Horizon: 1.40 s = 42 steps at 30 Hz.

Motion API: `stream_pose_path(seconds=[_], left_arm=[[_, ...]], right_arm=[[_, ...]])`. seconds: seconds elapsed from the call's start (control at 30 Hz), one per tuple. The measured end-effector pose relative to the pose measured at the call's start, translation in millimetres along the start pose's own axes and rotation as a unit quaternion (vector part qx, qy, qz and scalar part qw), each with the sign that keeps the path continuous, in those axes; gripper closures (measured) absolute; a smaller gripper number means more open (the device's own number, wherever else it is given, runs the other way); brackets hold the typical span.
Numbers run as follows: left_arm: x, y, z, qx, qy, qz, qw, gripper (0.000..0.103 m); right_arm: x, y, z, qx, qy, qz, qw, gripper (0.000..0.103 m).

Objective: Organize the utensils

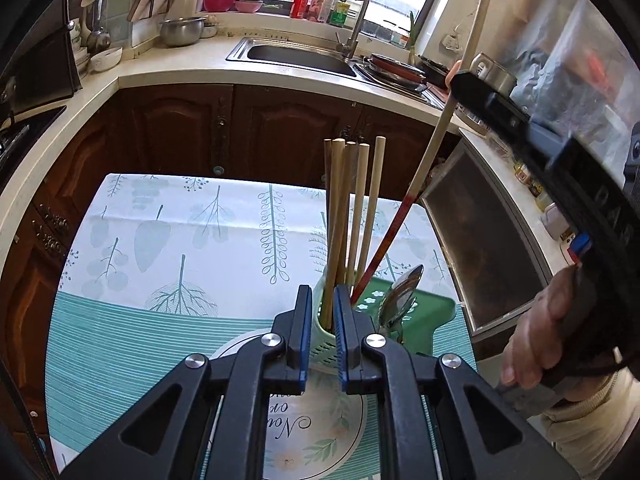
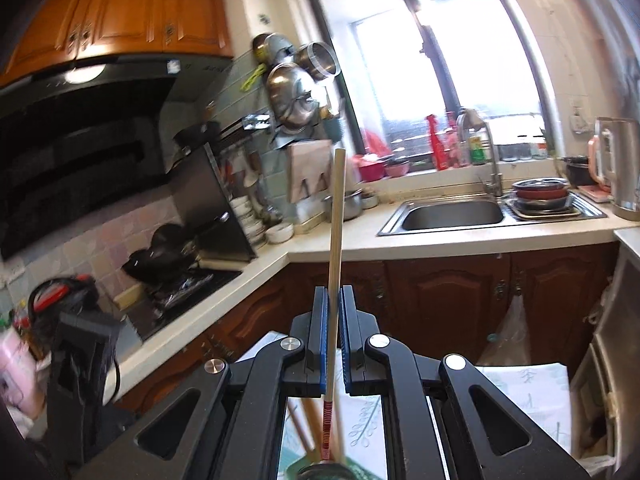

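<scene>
A single chopstick [image 2: 335,216] is clamped between the closed pads of the right tongs [image 2: 333,344], its pale end rising past the pads and its red-tipped end pointing down toward the holder [image 1: 320,344] on the desk [image 1: 160,240]. In the left wrist view the same chopstick is seen slanting from upper right to lower left, its long axis tilted well off vertical, with the red tip at or just inside the holder's rim; whether it has truly entered cannot be told, since the rim is partly hidden there. 5 chopsticks [image 1: 352,208] are already stood near upright in the pale green holder, and spoons [image 1: 402,296] are seen in the darker green section just beside it on the right. The left tongs [image 1: 323,336] are nearly closed with nothing gripped, the holder being seen through the narrow gap beyond them; they sit directly before the holder and nearer to it than the right tongs. The coming move is judged to depend on the slanted chopstick being brought more upright, so that it slides down alongside the others rather than catching on the rim.
</scene>
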<state>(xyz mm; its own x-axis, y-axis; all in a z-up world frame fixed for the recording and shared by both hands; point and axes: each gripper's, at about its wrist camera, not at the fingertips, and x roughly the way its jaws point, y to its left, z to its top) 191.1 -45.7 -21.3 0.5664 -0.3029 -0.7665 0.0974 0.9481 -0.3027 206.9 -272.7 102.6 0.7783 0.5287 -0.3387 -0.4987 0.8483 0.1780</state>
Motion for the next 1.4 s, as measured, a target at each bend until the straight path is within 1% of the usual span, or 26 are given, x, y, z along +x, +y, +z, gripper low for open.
stream_pose_path(seconds=[0.07, 0.23, 0.33, 0.4, 0.5, 0.67, 0.73, 0.87, 0.97, 1.03, 1.17, 1.23, 1.27, 1.33, 1.37, 1.4], left_arm=[[-2, 3, -2, -0.002, -0.002, 0.002, 1.0000, 0.094], [-6, 6, -6, -0.002, -0.004, 0.007, 1.0000, 0.094], [-8, 6, -7, -0.004, -0.006, 0.007, 0.9999, 0.093], [-9, 6, -8, -0.005, -0.006, 0.007, 0.9999, 0.092], [-11, 6, -10, -0.005, -0.007, 0.006, 0.9999, 0.092], [-13, 7, -13, -0.005, -0.006, 0.007, 0.9999, 0.091], [-15, 7, -17, -0.004, -0.005, 0.009, 0.9999, 0.087], [-19, 6, -33, 0.000, -0.002, 0.020, 0.9998, 0.083], [-21, 7, -51, 0.002, 0.001, 0.031, 0.9995, 0.076], [-23, 7, -64, 0.003, 0.004, 0.042, 0.9991, 0.069], [-29, 6, -91, 0.005, 0.005, 0.067, 0.9977, 0.059], [-35, 4, -103, 0.010, 0.002, 0.081, 0.9967, 0.047], [-38, 3, -107, 0.011, -0.001, 0.089, 0.9960, 0.043], [-47, 0, -115, 0.009, -0.009, 0.102, 0.9947, 0.028], [-52, 0, -118, 0.006, -0.013, 0.107, 0.9941, 0.025], [-58, -2, -122, 0.003, -0.018, 0.112, 0.9935, 0.021]], right_arm=[[4, 12, -13, -0.022, 0.007, 0.009, 1.000, 0.098], [12, 43, -51, -0.086, 0.028, 0.015, 0.996, 0.098], [13, 59, -72, -0.113, 0.043, 0.017, 0.992, 0.098], [14, 67, -84, -0.121, 0.051, 0.013, 0.991, 0.095], [14, 71, -96, -0.110, 0.060, 0.007, 0.992, 0.093], [7, 72, -107, -0.079, 0.073, -0.001, 0.994, 0.093], [2, 72, -109, -0.070, 0.078, -0.006, 0.994, 0.093], [-16, 78, -123, -0.061, 0.091, -0.011, 0.994, 0.093], [-39, 81, -138, -0.057, 0.102, -0.018, 0.993, 0.093], [-50, 85, -152, -0.052, 0.114, -0.023, 0.992, 0.093], [-74, 89, -187, -0.026, 0.144, -0.046, 0.988, 0.092], [-85, 89, -206, -0.009, 0.165, -0.066, 0.984, 0.091], [-90, 89, -213, 0.000, 0.171, -0.070, 0.983, 0.089], [-103, 87, -224, 0.020, 0.186, -0.087, 0.979, 0.087], [-108, 87, -231, 0.026, 0.190, -0.092, 0.977, 0.085], [-116, 87, -237, 0.032, 0.195, -0.101, 0.975, 0.084]])
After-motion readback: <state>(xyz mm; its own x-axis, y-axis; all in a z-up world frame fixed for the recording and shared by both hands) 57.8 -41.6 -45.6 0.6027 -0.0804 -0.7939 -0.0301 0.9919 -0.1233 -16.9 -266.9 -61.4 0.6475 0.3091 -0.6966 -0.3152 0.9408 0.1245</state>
